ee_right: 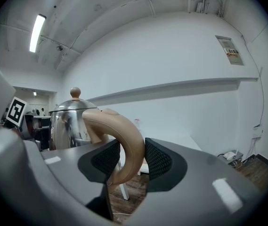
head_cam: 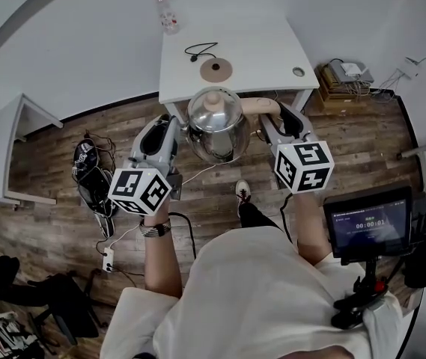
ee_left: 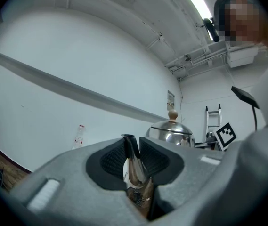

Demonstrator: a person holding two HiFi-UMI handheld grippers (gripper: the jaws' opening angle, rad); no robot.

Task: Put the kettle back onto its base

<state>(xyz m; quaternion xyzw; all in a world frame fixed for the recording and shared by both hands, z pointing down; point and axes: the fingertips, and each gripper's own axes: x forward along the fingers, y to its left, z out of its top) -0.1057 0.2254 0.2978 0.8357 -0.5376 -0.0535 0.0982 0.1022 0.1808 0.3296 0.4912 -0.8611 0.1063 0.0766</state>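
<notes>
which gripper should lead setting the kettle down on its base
Right. The right gripper clamps the curved tan handle of the shiny steel kettle, probably the sturdier part to carry by; the left gripper only pinches its thin spout. The round brown base lies on the white table straight ahead.

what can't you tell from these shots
- Kettle underside: the head view looks down on its top; the left gripper and right gripper block it in their own views.
- Base: not seen in either gripper view; its contacts are too small in the head view.
- Bottle label: too small wherever it shows.
- Screen text: too small, head view.
</notes>
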